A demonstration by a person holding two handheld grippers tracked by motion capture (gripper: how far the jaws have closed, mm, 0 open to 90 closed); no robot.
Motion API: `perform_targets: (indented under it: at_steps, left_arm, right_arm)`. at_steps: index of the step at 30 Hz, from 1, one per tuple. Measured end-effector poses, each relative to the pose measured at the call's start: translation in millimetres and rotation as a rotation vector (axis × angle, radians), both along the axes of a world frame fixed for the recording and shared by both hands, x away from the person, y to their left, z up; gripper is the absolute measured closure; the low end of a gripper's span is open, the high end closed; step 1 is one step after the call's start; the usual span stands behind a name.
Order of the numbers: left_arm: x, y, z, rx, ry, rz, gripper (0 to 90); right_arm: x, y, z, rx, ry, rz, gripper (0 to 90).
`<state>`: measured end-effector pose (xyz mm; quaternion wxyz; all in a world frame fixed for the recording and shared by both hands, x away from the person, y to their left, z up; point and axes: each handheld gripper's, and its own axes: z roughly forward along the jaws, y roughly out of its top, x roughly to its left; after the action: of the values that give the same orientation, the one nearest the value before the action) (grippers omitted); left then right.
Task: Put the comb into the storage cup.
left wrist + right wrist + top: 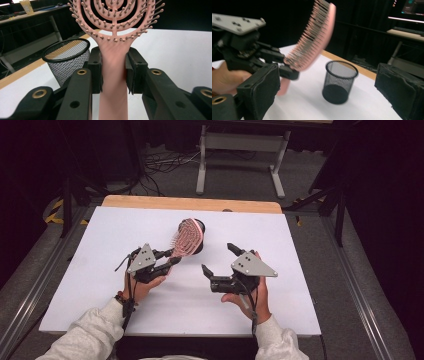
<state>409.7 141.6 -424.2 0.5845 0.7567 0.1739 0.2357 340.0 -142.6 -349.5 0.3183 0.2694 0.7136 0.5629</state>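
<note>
Both left tongs (113, 72) pads clamp the hairbrush (113, 50) handle; right tongs (221, 258) gape wide.

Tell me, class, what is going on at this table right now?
A person sits at a white table with a claw in each hand. The left claw is shut on the handle of a pink hairbrush, holding it up with the brush head raised. A black mesh cup stands upright on the table just beyond the brush. The right claw is open and holds nothing, off to the side of the brush.
</note>
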Motion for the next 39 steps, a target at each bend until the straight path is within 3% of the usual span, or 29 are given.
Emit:
perform_targets:
  at_steps: [3, 6, 9, 13, 19, 23, 28, 35, 39]
  left_arm:
    - [0.5, -2.8, -0.6, -0.029, 0.009, 0.004, 70.1]
    - [1.1, -6.7, -3.1, -0.027, 0.011, 0.013, 70.1]
    - [0.5, -9.2, -4.5, -0.036, 0.013, 0.021, 70.1]
    - [-1.1, -14.7, -6.6, -0.072, 0.010, 0.033, 70.1]
    - [-7.2, -23.0, -8.3, -0.085, -0.020, 0.016, 70.1]
    - [-9.5, -26.9, -8.4, -0.062, -0.038, 0.022, 70.1]
    - [-10.5, -28.9, -9.8, -0.050, -0.041, 0.009, 70.1]
    - [-11.9, -32.8, -11.4, -0.021, -0.051, 0.024, 70.1]
    - [-11.4, -35.1, -13.0, -0.004, -0.055, 0.036, 70.1]
  right_arm:
    - [1.3, 8.7, 5.1, 0.012, 0.005, 0.018, 6.7]
    - [2.8, 14.4, 13.9, 0.056, 0.019, 0.035, 6.6]
    - [5.2, 25.0, 15.2, 0.039, 0.006, 0.024, 6.6]
    - [11.4, 36.2, 15.6, 0.064, 0.021, 0.015, 6.6]
    - [17.5, 49.4, 10.9, 0.056, 0.018, -0.009, 6.9]
    - [22.7, 52.8, 8.9, 0.061, 0.016, -0.027, 7.7]
    - [30.9, 50.5, 7.4, 0.121, 0.029, -0.024, 17.8]
    - [33.3, 49.5, 4.4, 0.138, 0.040, -0.032, 29.5]
    - [35.4, 44.7, 1.9, 0.170, 0.066, -0.050, 41.7]
